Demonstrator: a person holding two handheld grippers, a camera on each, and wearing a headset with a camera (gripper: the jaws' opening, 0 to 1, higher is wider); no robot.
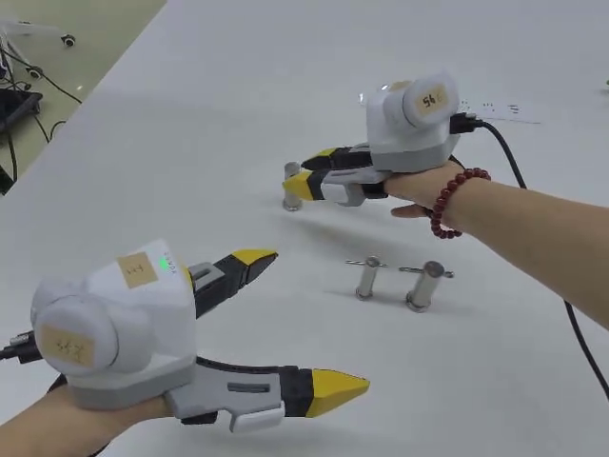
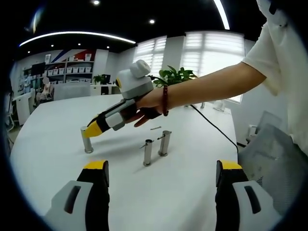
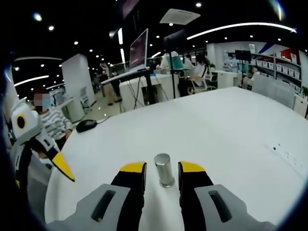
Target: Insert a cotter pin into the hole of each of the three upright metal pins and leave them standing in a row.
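Your right gripper [image 3: 162, 168] has its yellow-tipped jaws set either side of the far metal pin [image 3: 164, 169], a smooth, dull-silver cylinder with a flat round top. It stands upright on the matte white table [image 3: 231, 125]. A thin sliver of table shows on each side of it, so the jaws flank it loosely without clamping.

In the head view, the second pin [image 1: 369, 277] and the third pin [image 1: 425, 284] stand just beside each other, well apart from the far one. Each has a thin wire cotter pin [image 1: 366, 262] crossing near its top.

Your left gripper [image 1: 303, 322] hangs over the table nearest you. It has a rounded grey-and-white shell and black jaws ending in yellow wedge tips (splayed wide, grasping nothing). A bracelet [image 1: 455, 195] of round red-brown beads circles your right wrist.
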